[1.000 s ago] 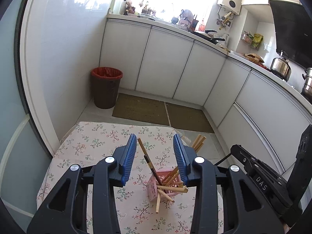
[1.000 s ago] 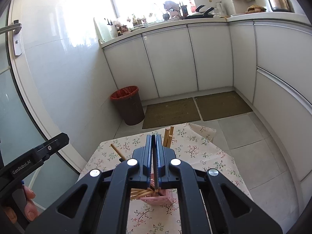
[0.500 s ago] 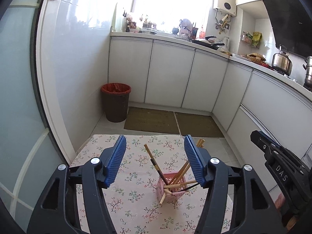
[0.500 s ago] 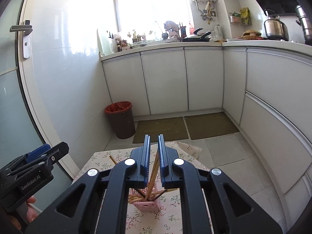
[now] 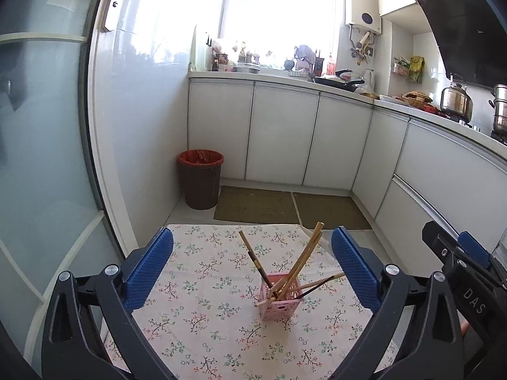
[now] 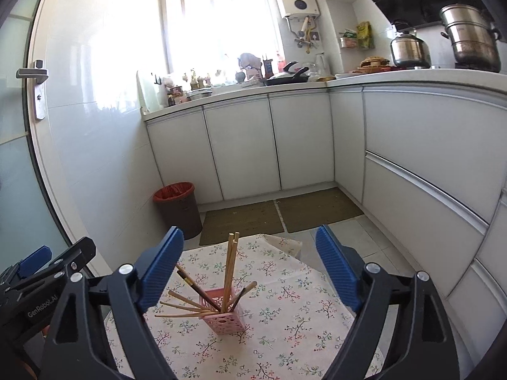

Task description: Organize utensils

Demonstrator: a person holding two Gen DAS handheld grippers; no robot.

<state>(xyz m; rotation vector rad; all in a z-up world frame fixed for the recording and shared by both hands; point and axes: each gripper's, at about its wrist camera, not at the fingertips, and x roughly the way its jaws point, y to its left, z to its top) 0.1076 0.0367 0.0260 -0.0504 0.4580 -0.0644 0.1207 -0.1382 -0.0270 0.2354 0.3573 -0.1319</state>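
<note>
A small pink perforated holder (image 5: 279, 297) (image 6: 224, 314) stands on the floral tablecloth with several wooden chopsticks (image 5: 302, 261) (image 6: 229, 269) sticking out of it at different angles. My left gripper (image 5: 252, 267) hangs above and in front of the holder; its blue jaws are opening wide and nothing is between them. My right gripper (image 6: 248, 269) is likewise back from the holder, jaws opening, with the chopsticks seen through the gap but untouched. Each gripper's body shows at the edge of the other's view.
The table with the floral cloth (image 5: 202, 285) (image 6: 285, 310) ends just past the holder. Beyond are a tiled floor, two brown mats (image 5: 256, 204), a dark bin with a red liner (image 5: 200, 179) (image 6: 177, 207), white cabinets (image 5: 279, 139) and a glass door at the left.
Both grippers have opened: the right from fully shut, the left from partly open. Both have pulled back and risen from the holder, leaving the chopsticks standing in it.
</note>
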